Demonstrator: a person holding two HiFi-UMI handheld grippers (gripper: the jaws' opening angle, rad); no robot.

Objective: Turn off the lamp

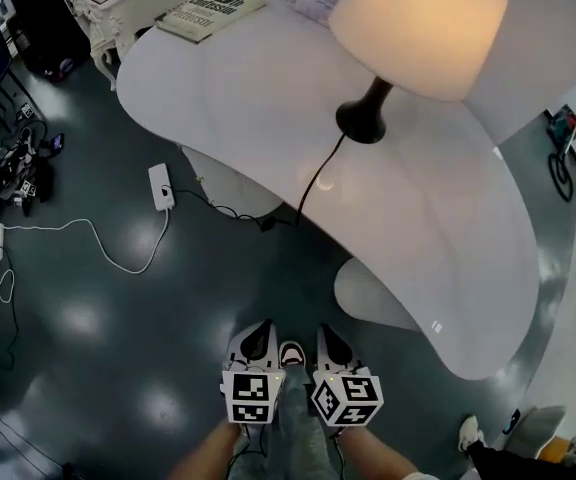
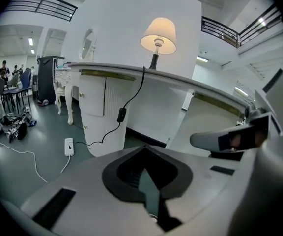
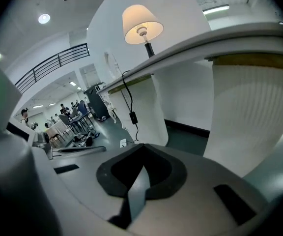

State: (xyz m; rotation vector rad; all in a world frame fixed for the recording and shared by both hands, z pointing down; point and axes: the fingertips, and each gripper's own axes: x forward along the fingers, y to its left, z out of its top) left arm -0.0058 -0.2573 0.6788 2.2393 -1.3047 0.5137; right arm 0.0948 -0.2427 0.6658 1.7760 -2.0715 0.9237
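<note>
the left gripper [image 1: 257, 331] was held low in front of the person's legs, its jaws pressed together with nothing between them, as the left gripper view showed [image 2: 143, 150]. the right gripper [image 1: 328, 334] hung just beside it at about the same height, its jaws likewise closed and empty [image 3: 140, 148]. the two marker cubes sat side by side, and the toe of a shoe [image 1: 291, 352] showed between the grippers. both pointed toward the white table [image 1: 438, 230] and were well apart from it.

the lamp [image 1: 418, 23] stood on the far part of that curved tabletop, lit, its shade glowing warm above a dark stem and round black base. a black cord [image 1: 314, 182] ran from the base across the top, dropped over the near edge and hung down the table's front, carrying a small inline switch [image 2: 122, 114] partway down. on the grey floor [image 1: 118, 353] lay a white power strip [image 1: 160, 186] with a pale cable. a book [image 1: 211, 11] rested at the table's far left end.
</note>
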